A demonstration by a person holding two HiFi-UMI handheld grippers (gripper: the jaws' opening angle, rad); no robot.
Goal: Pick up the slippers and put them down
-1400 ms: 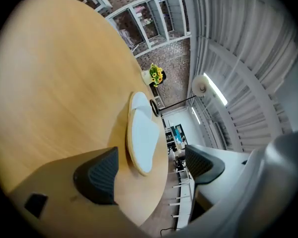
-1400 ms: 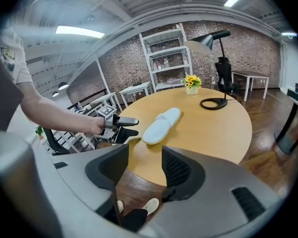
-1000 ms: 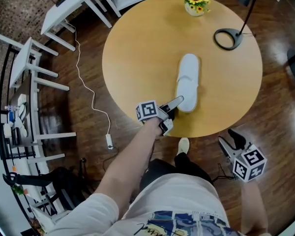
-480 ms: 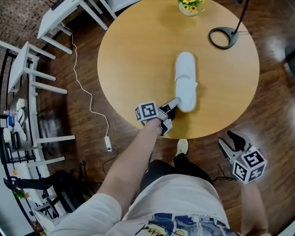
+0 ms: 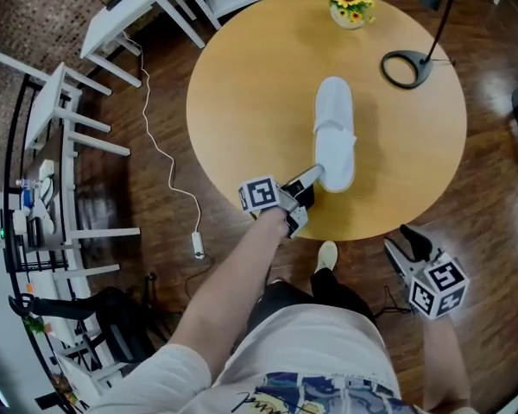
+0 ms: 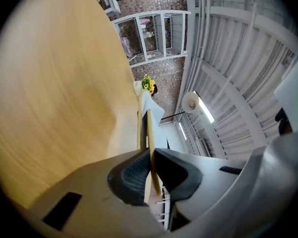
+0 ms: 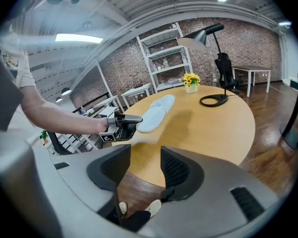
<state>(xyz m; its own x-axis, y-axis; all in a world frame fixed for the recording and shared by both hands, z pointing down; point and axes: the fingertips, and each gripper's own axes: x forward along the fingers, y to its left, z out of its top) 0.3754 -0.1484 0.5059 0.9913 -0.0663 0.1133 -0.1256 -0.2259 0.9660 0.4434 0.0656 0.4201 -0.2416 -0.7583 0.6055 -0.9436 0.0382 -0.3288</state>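
Note:
A white slipper (image 5: 335,136) lies lengthwise on the round wooden table (image 5: 250,102), its heel toward me. My left gripper (image 5: 315,177) has just closed on the heel's edge. In the left gripper view the slipper's thin sole (image 6: 148,133) is pinched between the dark pads (image 6: 134,175). The right gripper view shows the slipper (image 7: 156,114) with its heel end slightly raised in the left gripper (image 7: 131,119). My right gripper (image 5: 410,248) hangs off the table's near right edge, open, with nothing between its jaws (image 7: 145,170).
A vase of yellow flowers (image 5: 349,3) and a black lamp base (image 5: 403,67) stand at the table's far side. White tables and shelving (image 5: 60,110) stand to the left, with a cable (image 5: 168,179) on the wooden floor. The person's foot (image 5: 326,254) is below the table edge.
The left gripper's jaws, open around the slipper's heel a second ago, have shut on it and risen slightly. The right gripper has stayed where it was.

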